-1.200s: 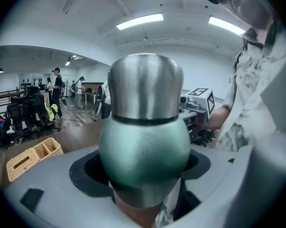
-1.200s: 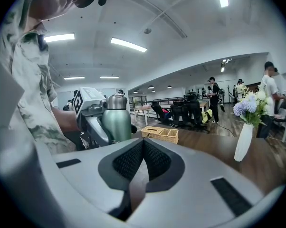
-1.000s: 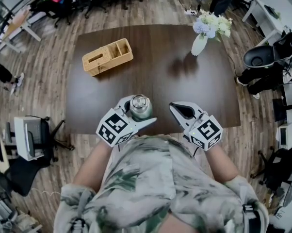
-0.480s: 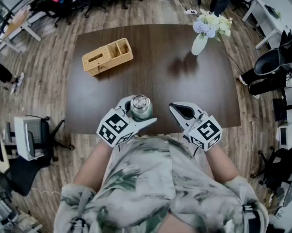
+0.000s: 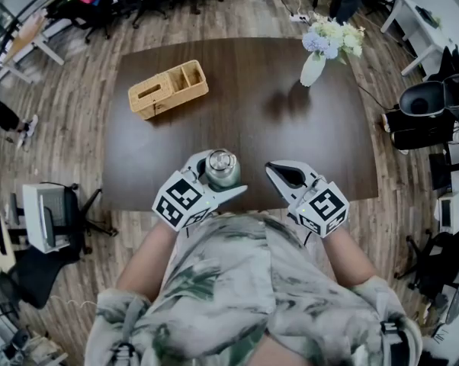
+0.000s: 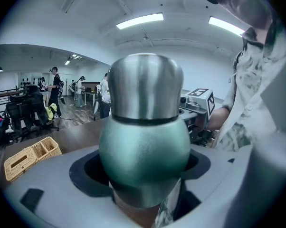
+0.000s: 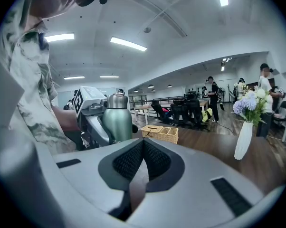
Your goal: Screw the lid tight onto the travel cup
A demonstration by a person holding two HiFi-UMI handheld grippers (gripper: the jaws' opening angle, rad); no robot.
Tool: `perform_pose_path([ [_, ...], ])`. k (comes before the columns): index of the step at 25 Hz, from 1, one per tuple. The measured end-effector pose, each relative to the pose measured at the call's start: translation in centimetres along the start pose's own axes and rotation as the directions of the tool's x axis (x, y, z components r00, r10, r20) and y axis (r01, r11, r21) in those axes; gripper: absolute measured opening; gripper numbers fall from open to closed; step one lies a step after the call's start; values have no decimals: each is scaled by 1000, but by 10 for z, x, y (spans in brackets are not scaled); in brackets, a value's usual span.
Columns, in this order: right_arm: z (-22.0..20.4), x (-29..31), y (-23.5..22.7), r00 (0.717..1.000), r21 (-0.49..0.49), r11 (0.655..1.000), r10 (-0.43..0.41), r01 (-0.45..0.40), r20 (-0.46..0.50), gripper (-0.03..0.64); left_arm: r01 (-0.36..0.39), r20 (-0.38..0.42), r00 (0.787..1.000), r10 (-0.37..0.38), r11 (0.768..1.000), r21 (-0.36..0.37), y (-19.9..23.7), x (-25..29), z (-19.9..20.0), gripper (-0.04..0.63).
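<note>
Travel cup (image 6: 144, 146) stands clamped in left gripper (image 5: 218, 176), lid (image 5: 219, 159) on top. Right gripper (image 5: 274, 170) is closed, empty, nearby; next it likely must open, grab lid, twist.

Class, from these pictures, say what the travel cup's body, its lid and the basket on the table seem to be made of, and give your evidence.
Travel cup body: probably metal under a matte green coating; fine grainy sheen. Lid: likely brushed steel; silvery vertical streaks. Basket: woven wicker or similar; tan weave.
</note>
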State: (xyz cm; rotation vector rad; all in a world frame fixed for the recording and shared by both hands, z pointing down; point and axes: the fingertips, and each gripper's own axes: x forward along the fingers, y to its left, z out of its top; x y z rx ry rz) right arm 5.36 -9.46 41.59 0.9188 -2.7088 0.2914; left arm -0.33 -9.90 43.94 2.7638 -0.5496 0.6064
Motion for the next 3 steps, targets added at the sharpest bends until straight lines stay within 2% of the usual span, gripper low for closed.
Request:
perform_pose_path([
  [3,-1,0,0,1000,1,1000,1,-1,-3,20,1,-2,1000,-1,1000,1,0,0,0,393],
])
